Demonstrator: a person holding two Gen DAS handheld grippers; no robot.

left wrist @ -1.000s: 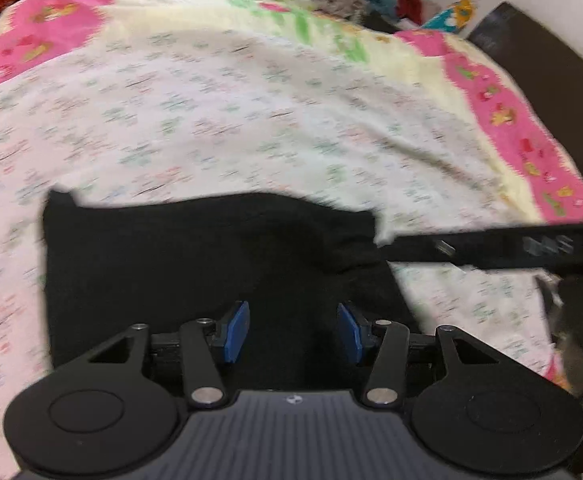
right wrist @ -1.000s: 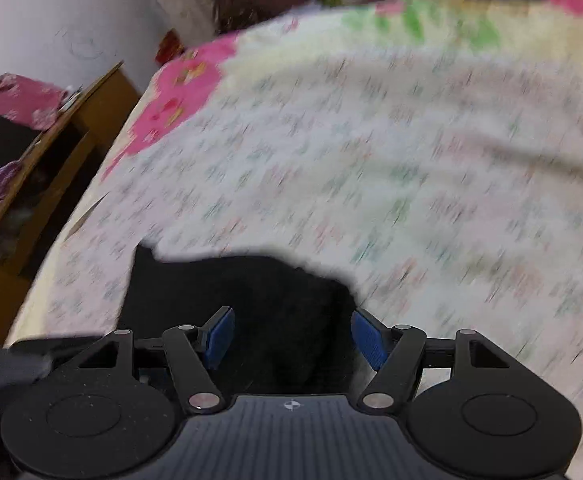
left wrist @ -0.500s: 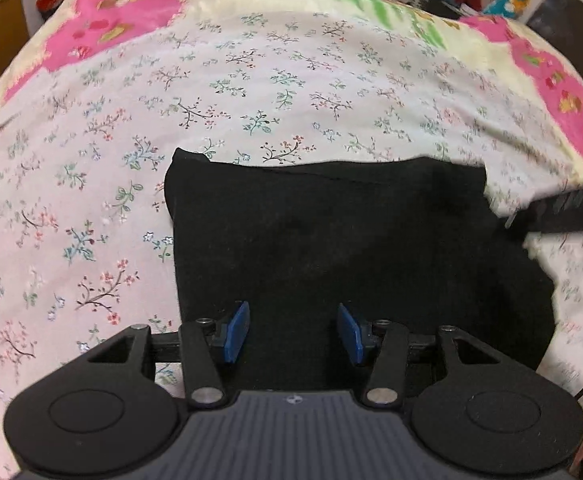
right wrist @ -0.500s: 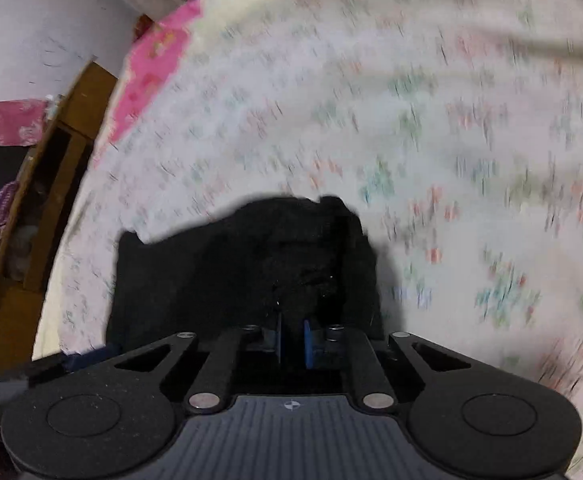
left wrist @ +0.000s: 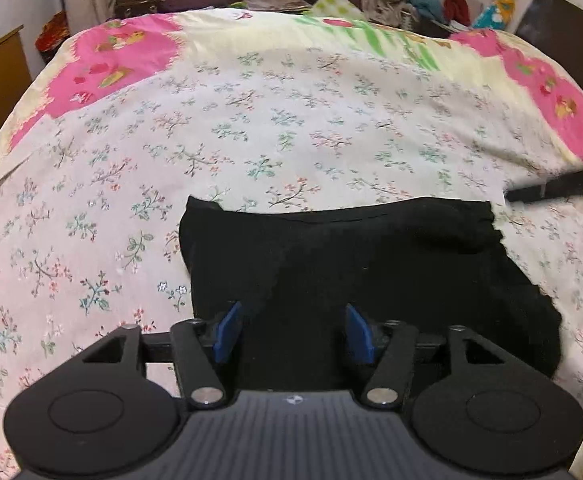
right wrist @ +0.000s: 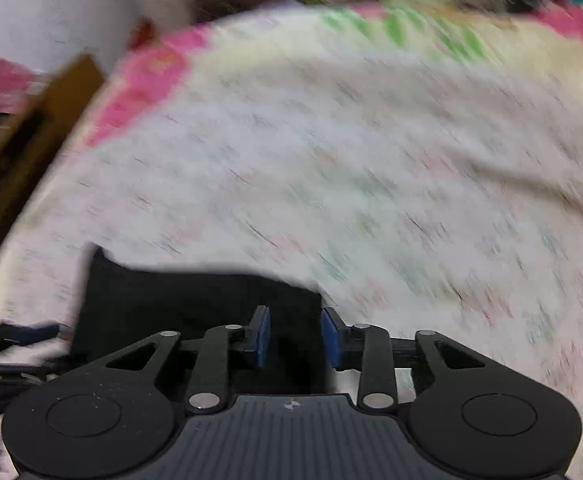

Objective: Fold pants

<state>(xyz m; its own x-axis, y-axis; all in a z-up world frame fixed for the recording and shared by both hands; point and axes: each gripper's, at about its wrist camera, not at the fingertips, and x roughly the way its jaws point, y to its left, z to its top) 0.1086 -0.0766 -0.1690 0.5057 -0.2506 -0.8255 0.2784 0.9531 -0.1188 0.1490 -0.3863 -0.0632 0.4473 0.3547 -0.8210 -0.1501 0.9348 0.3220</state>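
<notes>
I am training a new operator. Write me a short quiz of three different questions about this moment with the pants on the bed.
1. True or false: the left gripper is shut on the black pants.
2. The pants lie on: A) a wooden floor B) a floral bedsheet C) a chair
3. Fill in: the right gripper has its jaws ____.

Key: 1 false; 2 B; 3 open

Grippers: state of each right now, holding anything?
Left gripper: open, empty, over the black pants.
Right gripper: open, partly spread, nothing held, at the pants' edge.
</notes>
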